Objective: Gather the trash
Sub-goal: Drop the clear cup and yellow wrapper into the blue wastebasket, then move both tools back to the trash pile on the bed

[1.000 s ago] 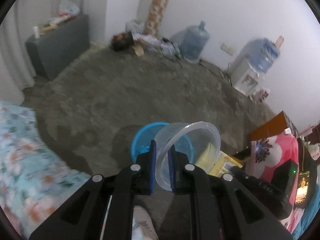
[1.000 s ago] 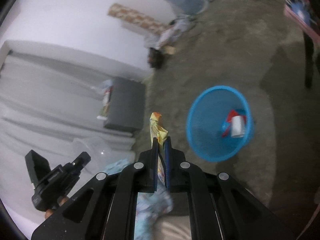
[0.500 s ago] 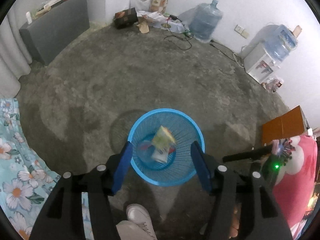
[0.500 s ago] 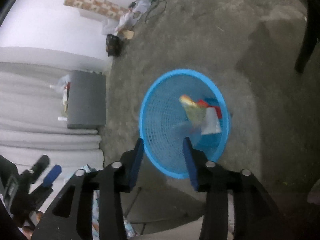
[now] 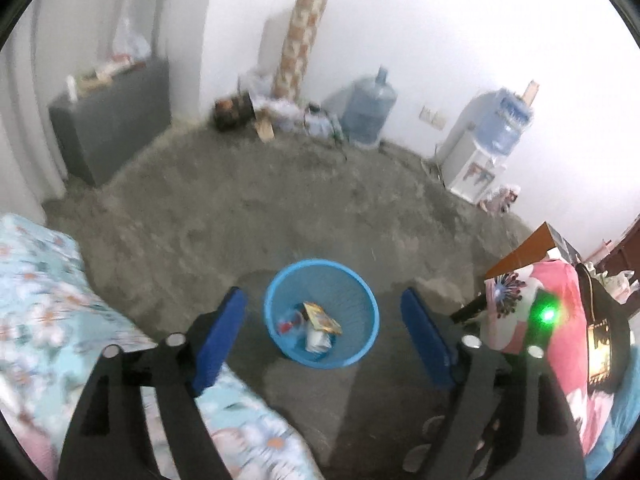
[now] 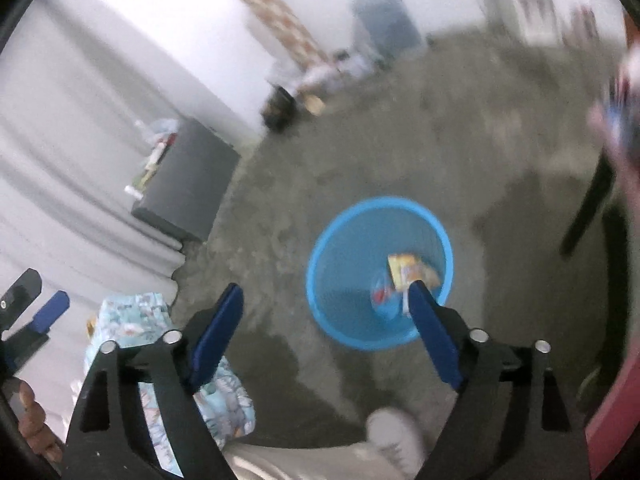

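A round blue mesh basket [image 5: 362, 300] [image 6: 340, 264] stands on the grey floor. Inside it lie a yellow snack wrapper [image 5: 322, 317] [image 6: 412, 270], a white cup [image 5: 317, 340], something red and a clear plastic container. My left gripper [image 5: 323, 304] hangs above the basket, its jaws opening wide with nothing between them. My right gripper [image 6: 325, 296] is also above the basket, jaws opening and nothing between them. The left gripper's blue finger [image 6: 50, 312] shows at the far left of the right wrist view.
A floral blanket [image 5: 44, 312] lies at lower left. A pink patterned bundle [image 5: 548, 320] sits at right beside a brown box [image 5: 528, 248]. A grey cabinet [image 5: 108, 116], water bottles [image 5: 370, 108], a dispenser [image 5: 476, 164] and clutter line the far wall. A person's white shoe [image 6: 394, 440] is below.
The left gripper let go of the clear container and the right gripper let go of the yellow wrapper; both now lie in the basket. Both grippers opened wide and drew back upward.
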The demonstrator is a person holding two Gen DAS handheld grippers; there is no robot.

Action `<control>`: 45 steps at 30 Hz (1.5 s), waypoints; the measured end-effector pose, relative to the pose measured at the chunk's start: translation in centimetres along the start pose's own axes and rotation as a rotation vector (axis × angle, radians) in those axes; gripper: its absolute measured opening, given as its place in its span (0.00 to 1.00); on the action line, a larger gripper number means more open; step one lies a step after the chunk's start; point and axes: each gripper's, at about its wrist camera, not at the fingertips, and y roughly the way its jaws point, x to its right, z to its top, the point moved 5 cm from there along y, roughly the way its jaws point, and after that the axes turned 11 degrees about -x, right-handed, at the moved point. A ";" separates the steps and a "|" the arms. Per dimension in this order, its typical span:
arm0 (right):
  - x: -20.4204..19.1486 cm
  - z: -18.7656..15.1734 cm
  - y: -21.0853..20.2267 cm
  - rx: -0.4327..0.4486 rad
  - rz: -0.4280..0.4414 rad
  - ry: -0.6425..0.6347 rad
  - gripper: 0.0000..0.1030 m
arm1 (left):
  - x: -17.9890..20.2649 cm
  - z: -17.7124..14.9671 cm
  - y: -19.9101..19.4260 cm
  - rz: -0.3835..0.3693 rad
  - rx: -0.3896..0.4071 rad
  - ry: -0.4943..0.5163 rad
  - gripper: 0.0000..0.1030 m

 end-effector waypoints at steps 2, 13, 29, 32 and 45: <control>-2.0 -0.4 -2.0 0.056 -0.032 -0.074 0.90 | -0.7 -1.4 -3.4 0.016 0.057 0.003 0.85; -12.1 -4.7 -9.0 0.276 -0.125 -0.471 0.92 | -6.1 -9.4 -17.1 0.069 0.250 -0.154 0.95; -20.3 -12.9 -11.0 0.288 -0.141 -0.817 0.92 | -15.3 -23.7 -31.9 0.186 0.519 -0.470 0.95; -22.1 -14.2 -11.0 0.257 -0.068 -0.840 0.92 | -16.2 -26.7 -33.6 0.212 0.553 -0.505 0.95; -26.8 -19.7 -9.1 0.086 0.194 -0.847 0.92 | -21.1 -36.1 -35.8 0.312 0.569 -0.686 0.95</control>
